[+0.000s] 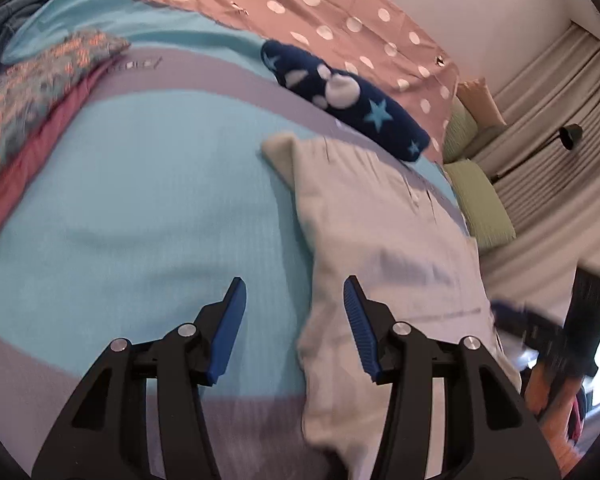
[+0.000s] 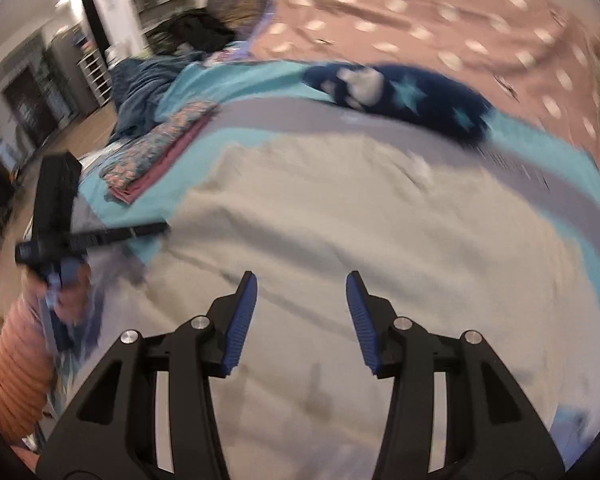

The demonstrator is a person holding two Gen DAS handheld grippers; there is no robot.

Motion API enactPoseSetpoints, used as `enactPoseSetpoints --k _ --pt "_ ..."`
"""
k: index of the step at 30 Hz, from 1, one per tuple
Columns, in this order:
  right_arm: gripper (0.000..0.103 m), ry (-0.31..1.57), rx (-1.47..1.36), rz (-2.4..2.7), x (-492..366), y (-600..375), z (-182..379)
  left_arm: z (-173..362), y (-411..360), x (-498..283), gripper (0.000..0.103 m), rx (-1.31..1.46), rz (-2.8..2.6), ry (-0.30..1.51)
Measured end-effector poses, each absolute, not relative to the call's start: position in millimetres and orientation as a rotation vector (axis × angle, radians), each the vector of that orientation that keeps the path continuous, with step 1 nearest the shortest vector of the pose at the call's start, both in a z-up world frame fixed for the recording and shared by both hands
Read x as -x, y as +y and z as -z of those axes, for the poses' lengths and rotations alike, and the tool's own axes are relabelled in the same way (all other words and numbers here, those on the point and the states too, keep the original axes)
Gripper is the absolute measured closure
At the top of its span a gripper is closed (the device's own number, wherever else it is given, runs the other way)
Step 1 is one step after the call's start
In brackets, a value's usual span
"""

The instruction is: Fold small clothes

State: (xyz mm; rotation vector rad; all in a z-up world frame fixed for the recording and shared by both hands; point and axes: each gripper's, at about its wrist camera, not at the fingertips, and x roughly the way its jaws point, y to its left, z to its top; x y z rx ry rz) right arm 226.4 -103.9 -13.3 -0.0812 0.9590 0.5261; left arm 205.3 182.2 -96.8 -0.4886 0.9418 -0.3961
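The left gripper [image 1: 296, 304] sits nearest the lens, its blue-padded fingers spread wide with nothing between them; one finger hangs over the turquoise-and-grey blanket [image 1: 140, 200], the other over the edge of the pale cream garment [image 1: 380, 232]; the right gripper [image 2: 302, 300] likewise stands wide apart and holds nothing, poised over the middle of that cream garment [image 2: 340, 216], which lies spread flat on the blanket [image 2: 560, 168] and fills most of the right wrist view; beyond it, on the blanket's far side, rests a navy piece with light stars and white patches [image 1: 348, 100], its far side against the pink polka-dot bedcover [image 1: 340, 12]; well apart to the left a folded floral cloth lies atop a folded pink one [image 1: 28, 120]; a rumpled dark blue cloth [image 2: 140, 84] is bunched behind that stack; green cushions [image 1: 480, 200] sit at the bed's right end; both views are motion-blurred.
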Motion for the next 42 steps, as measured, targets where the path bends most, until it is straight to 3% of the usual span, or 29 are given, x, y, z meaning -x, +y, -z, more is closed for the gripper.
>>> enactPoseSetpoints --k 6,13,15,17,18,19,20,25,28,30,31,34,35,39,42 --pt "0.050 1.008 0.268 -0.566 -296 2 10 111 173 -206 0.052 0.582 0.454 0.901" --pt "0.042 1.095 0.507 -0.527 -358 99 44 113 157 -204 0.053 0.480 0.449 0.869" --pt "0.040 1.105 0.635 -0.510 -363 119 58 115 160 -202 0.059 0.495 0.457 0.857" --pt "0.041 1.109 0.751 -0.475 -368 136 74 119 167 -204 0.073 0.536 0.457 0.864" --pt "0.044 1.110 0.798 -0.454 -370 142 80 123 170 -206 0.091 0.557 0.465 0.878" --pt "0.068 1.116 0.839 -0.437 -372 147 87 128 172 -209 0.093 0.586 0.484 0.904" --pt "0.099 1.136 0.874 -0.414 -375 152 94 129 174 -210 0.093 0.600 0.493 0.905" --pt "0.101 1.188 0.557 -0.397 -396 139 82 123 171 -205 0.098 0.559 0.516 0.891" --pt "0.101 1.226 0.413 -0.418 -410 127 99 121 175 -198 0.098 0.527 0.499 0.892" --pt "0.100 1.154 0.420 -0.457 -405 126 98 122 176 -197 0.098 0.518 0.487 0.896" --pt "0.096 1.121 0.405 -0.459 -404 120 91 123 177 -198 0.098 0.518 0.483 0.902" --pt "0.069 1.060 0.247 -0.405 -394 83 53 123 177 -195 0.098 0.524 0.487 0.909" --pt "0.066 1.034 0.205 -0.423 -384 66 38 123 177 -195 0.098 0.529 0.490 0.907" --pt "0.063 0.982 0.198 -0.438 -330 -12 10 126 183 -194 0.095 0.576 0.501 0.907" --pt "0.063 1.060 0.110 -0.421 -289 -101 25 126 185 -193 0.095 0.593 0.499 0.903"
